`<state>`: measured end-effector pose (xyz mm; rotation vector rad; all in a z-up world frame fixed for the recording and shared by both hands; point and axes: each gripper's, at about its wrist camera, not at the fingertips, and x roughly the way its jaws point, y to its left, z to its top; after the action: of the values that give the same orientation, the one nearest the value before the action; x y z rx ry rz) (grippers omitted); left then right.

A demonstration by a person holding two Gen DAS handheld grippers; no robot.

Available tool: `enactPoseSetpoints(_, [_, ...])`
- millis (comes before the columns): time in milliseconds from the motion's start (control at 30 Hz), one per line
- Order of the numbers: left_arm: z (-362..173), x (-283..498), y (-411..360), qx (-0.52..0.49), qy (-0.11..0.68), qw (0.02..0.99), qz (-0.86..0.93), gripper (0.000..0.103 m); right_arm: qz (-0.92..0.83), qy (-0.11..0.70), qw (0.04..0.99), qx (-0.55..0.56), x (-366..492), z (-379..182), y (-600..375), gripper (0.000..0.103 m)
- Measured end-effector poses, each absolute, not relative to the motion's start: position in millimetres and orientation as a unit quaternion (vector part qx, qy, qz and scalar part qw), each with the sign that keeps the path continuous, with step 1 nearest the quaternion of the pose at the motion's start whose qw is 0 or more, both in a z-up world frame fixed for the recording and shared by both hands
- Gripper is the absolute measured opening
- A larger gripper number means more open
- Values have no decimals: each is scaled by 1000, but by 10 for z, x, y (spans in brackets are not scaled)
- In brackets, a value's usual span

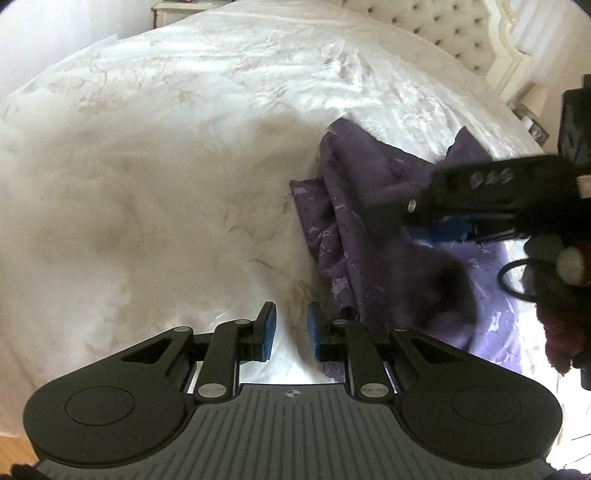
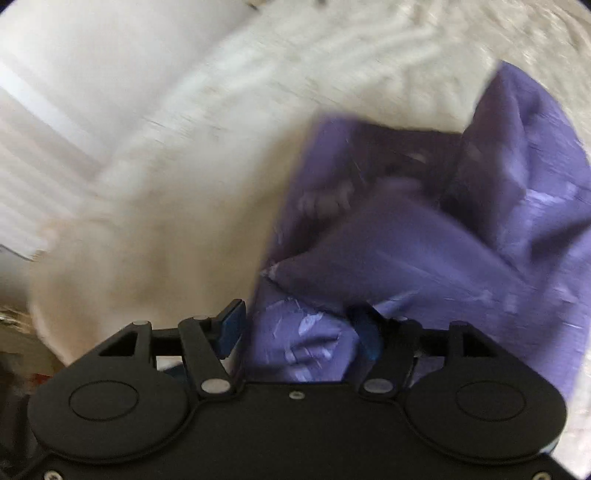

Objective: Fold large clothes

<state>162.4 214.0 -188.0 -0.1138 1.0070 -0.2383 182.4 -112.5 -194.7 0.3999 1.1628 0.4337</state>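
A purple patterned garment [image 1: 354, 221] lies crumpled on the white bed, right of centre in the left wrist view. It fills the right half of the right wrist view [image 2: 424, 243], which is blurred. My left gripper [image 1: 291, 332] is open and empty, just above the bedspread, left of the garment's near edge. My right gripper [image 2: 299, 332] is open, with purple cloth lying between its blue pads and partly covering the right one. It also shows from the side in the left wrist view [image 1: 443, 225], over the garment.
The white embroidered bedspread [image 1: 166, 147] covers the bed. A tufted cream headboard [image 1: 443, 33] stands at the far right and a nightstand [image 1: 177, 7] at the far left. Wooden floor [image 1: 14, 454] shows at the bed's near edge.
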Motion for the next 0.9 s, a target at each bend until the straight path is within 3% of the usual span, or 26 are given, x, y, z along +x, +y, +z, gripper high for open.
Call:
enactPoseSetpoints(233, [-1667,1565,2150,-50,452,880,-133,18,282,452,820,209,1679,-1440,-1294,68])
enactPoseSetpoints(567, [-1231,1749,1458,7,368,894,-255,24,107,425,881,179,1490,-1378,-2351,68])
enactPoseSetpoints(733, [-1477,1875,962,51,371,876,-305,29,53,435,883,169,1489,-1528,-2562,68])
enactPoseSetpoints(867, [-1998,1998,1034,45,445,856,-259,27,42,434,885,164,1489,-1582,-2563,63])
enactPoseSetpoints(900, [-2169,1994,1145,36,463,850,-250,27,43,433,886,160,1512,-1591,-2545,58])
